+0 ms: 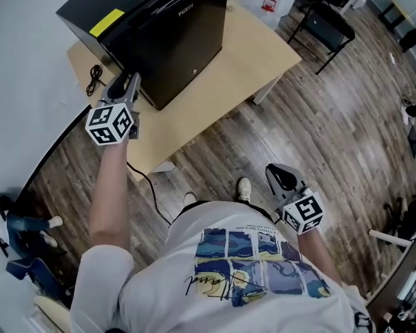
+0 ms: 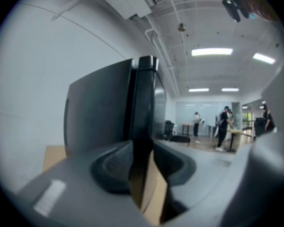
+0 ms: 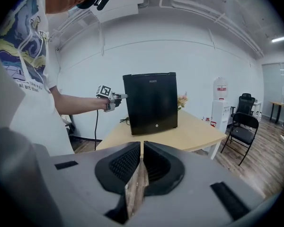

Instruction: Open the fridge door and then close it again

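down by the person's hip the right gripper hangs idle, pointed at the room. in the right gripper view its jaws are all but together, with only a sliver of floor showing through and nothing held.

further out, the person's left arm is stretched forward and the left gripper is up at the near front corner of the fridge. the fridge stands on the table, well back toward the wall. in the left gripper view the jaws stand narrowly apart. the upright edge of the door is lined up right in that slot, with the grey side of the fridge to one side of it and the glossy door front to the other. i can't tell whether the pads are actually touching the edge or are just short of it.

from the right gripper view the door sits flush with the box, with no gap showing. so as it stands the door is shut. the gripper is placed on the door's edge the way you'd want for a pull, and my guess is the opening swing hasn't started. that would leave both halves of the job to do: swing it out, then push it back until it seats.
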A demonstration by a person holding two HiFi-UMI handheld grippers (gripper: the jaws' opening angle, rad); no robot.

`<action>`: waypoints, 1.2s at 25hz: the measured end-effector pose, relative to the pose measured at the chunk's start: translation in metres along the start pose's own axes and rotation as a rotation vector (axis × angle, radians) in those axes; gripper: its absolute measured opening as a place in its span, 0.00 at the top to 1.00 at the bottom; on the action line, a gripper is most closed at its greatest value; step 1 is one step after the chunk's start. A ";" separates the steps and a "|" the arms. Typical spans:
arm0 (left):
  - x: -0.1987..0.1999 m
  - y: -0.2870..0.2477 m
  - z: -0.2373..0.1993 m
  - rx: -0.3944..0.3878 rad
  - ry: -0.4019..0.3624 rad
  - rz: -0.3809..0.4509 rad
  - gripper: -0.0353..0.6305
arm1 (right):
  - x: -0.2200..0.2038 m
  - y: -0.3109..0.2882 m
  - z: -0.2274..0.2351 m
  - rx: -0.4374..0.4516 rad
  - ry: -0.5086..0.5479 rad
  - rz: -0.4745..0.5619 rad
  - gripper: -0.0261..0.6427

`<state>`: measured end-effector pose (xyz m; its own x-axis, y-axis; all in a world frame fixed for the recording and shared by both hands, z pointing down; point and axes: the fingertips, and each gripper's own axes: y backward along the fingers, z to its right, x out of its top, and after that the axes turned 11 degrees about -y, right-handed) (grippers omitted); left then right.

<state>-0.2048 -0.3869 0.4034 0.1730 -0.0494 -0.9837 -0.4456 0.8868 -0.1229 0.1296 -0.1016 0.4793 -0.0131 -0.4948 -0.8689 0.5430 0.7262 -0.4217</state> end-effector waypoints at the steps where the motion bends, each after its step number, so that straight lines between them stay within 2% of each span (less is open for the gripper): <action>1: 0.000 0.000 0.000 0.005 0.000 -0.002 0.75 | 0.000 0.001 0.003 0.006 0.000 -0.001 0.92; 7: 0.002 0.012 0.031 -0.007 -0.064 -0.003 0.75 | -0.002 -0.003 0.017 0.043 -0.006 -0.013 0.92; 19: 0.005 0.022 0.078 0.067 -0.049 -0.024 0.75 | 0.004 -0.013 0.035 0.133 0.021 -0.013 0.92; 30: 0.010 0.027 0.128 0.092 -0.023 -0.048 0.75 | 0.010 -0.014 0.060 0.197 0.052 -0.025 0.92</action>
<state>-0.1029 -0.3045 0.4070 0.2129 -0.0835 -0.9735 -0.3535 0.9222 -0.1565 0.1718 -0.1454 0.4923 -0.0697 -0.4823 -0.8732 0.6953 0.6042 -0.3892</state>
